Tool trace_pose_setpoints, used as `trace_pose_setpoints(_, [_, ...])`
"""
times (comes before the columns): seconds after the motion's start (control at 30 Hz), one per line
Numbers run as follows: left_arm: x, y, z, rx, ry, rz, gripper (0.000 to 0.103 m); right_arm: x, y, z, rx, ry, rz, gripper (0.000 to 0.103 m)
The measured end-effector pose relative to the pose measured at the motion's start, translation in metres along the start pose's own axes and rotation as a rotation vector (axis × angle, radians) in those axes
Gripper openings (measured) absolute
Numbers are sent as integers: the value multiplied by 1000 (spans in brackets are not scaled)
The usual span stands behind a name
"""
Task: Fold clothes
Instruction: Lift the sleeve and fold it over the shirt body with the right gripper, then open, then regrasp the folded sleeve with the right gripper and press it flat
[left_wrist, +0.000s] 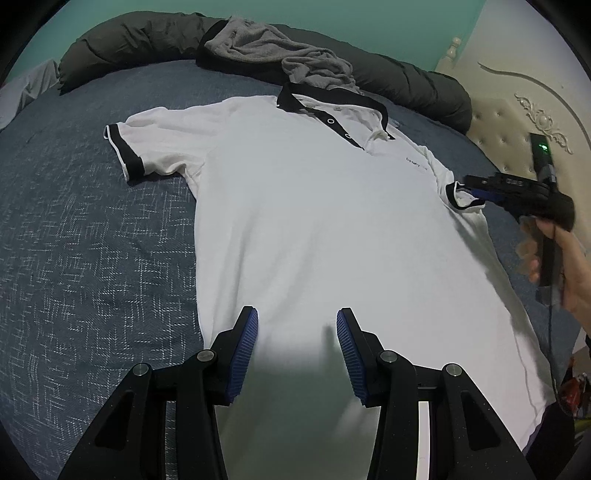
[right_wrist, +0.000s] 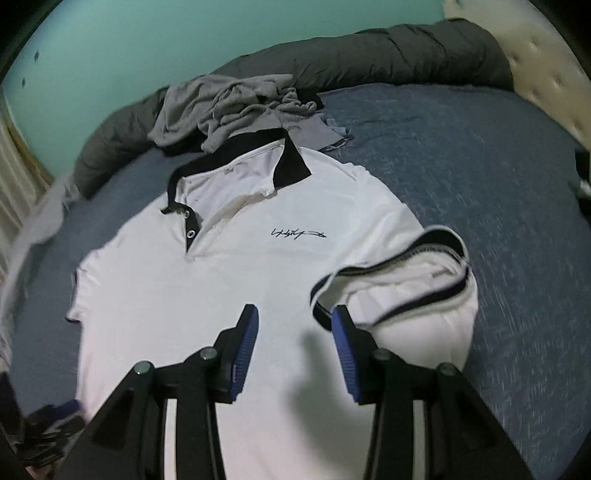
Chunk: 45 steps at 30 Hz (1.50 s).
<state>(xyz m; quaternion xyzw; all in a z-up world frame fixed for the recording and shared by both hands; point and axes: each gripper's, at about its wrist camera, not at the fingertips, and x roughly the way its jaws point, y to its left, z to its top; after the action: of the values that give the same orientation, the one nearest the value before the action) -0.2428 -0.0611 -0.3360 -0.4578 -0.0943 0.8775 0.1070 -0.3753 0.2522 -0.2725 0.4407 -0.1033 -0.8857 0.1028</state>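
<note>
A white polo shirt (left_wrist: 314, 221) with black collar and black sleeve trim lies face up on the blue bed cover (left_wrist: 92, 240). My left gripper (left_wrist: 297, 325) hovers open over the shirt's lower part, with nothing between its blue pads. In the right wrist view my right gripper (right_wrist: 291, 325) is open above the shirt's chest (right_wrist: 221, 288). The shirt's sleeve (right_wrist: 406, 280) lies bunched and turned inward just past the right fingertip, not between the pads. From the left wrist view the right gripper (left_wrist: 471, 190) sits at that sleeve (left_wrist: 461, 199), held by a hand (left_wrist: 569, 269).
A crumpled grey garment (left_wrist: 295, 55) lies beyond the collar against a rolled dark duvet (left_wrist: 129, 44). A cream padded headboard (left_wrist: 517, 122) stands at the right. Bare blue cover (right_wrist: 498, 184) stretches right of the shirt. Dark items (right_wrist: 48, 424) lie at the near left edge.
</note>
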Motion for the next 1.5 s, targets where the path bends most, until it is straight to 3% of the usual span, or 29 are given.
trace_pose_setpoints(0.07, [-1,1,0,-2,-1,-1,49,-15,-9,0,16,-34,11,42])
trace_pose_setpoints(0.17, [-2,1,1,-5,-5,-1,48,-32,-37,7,57,-90,-51,42])
trace_pose_setpoints(0.3, [-2,0,1,-2,-3,0,49,-32,-85,14,188,-87,-133,43])
trace_pose_setpoints(0.4, [0,-1,0,-1,-1,1,49,-22,-100,19,208,-72,-128,43])
trace_pose_setpoints(0.57, [2,-1,-1,5,1,5,49,-1,-99,27,172,-69,-127,42])
trace_pose_setpoints(0.63, [3,-1,-1,5,3,6,49,6,-98,31,140,-67,-133,35])
trace_pose_setpoints(0.77, [2,-1,-1,4,2,4,49,15,-94,29,91,-38,-145,7])
trace_pose_setpoints(0.8, [2,-1,-1,4,2,3,49,12,-92,26,83,-40,-141,5])
trace_pose_setpoints(1.1, [1,-2,-1,3,0,-1,49,-2,-65,-11,-10,-21,-87,4])
trace_pose_setpoints(1.5, [-15,-10,8,-17,-36,-29,49,-5,-76,-30,37,-53,-79,4])
